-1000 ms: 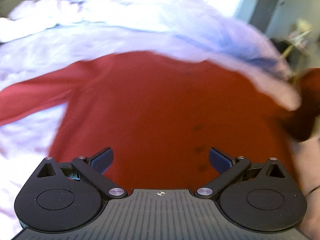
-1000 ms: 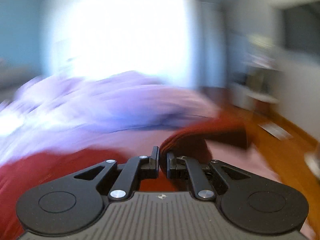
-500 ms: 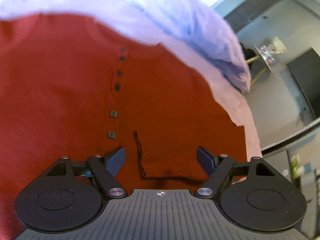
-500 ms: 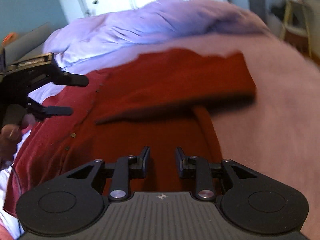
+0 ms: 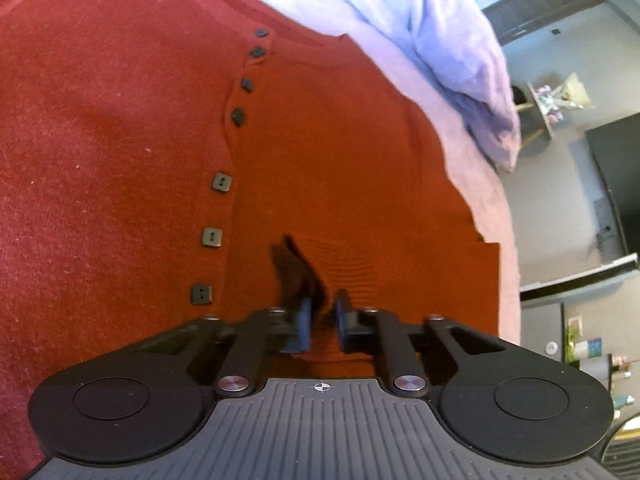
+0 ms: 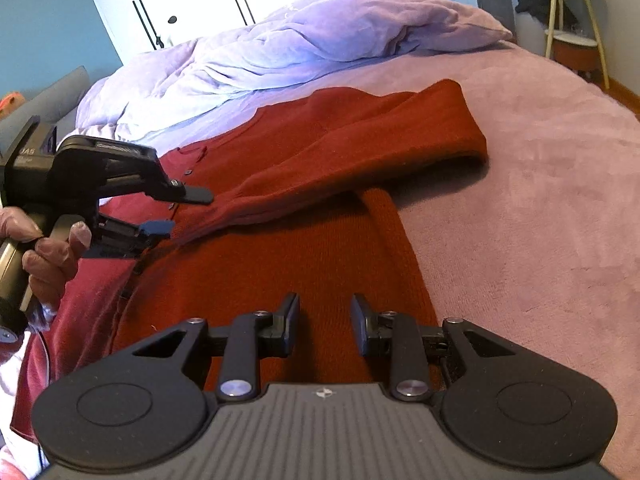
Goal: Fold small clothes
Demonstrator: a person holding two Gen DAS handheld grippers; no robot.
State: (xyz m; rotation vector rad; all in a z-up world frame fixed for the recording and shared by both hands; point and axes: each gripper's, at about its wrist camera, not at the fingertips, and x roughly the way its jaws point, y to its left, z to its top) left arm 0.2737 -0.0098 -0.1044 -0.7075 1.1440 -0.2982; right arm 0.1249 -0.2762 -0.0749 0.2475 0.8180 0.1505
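Left wrist view: the fingers of the left gripper (image 5: 320, 316) have just been closing and now pinch the ribbed cuff (image 5: 344, 268) of a sleeve, knit bunched between the pads. The cuff lies on the front of the red cardigan (image 5: 120, 160), just beside its row of buttons (image 5: 221, 182); the cardigan is spread flat on the bed (image 5: 472, 168), its neckline toward the heaped duvet (image 5: 452, 40).

Right wrist view: the fingers of the right gripper (image 6: 325, 320) stand narrowly apart and hold nothing, above the cardigan's side panel near its edge. The folded-in sleeve (image 6: 360, 152) crosses the garment toward the left gripper (image 6: 176, 208), carried by a hand (image 6: 52, 248).

Handling, as judged: the knit is light, soft and limp, likely to sag and stretch under a single grip. Firmer holds are the ribbed cuff, hem and shoulder seam; grips at two points would keep a fold straight.
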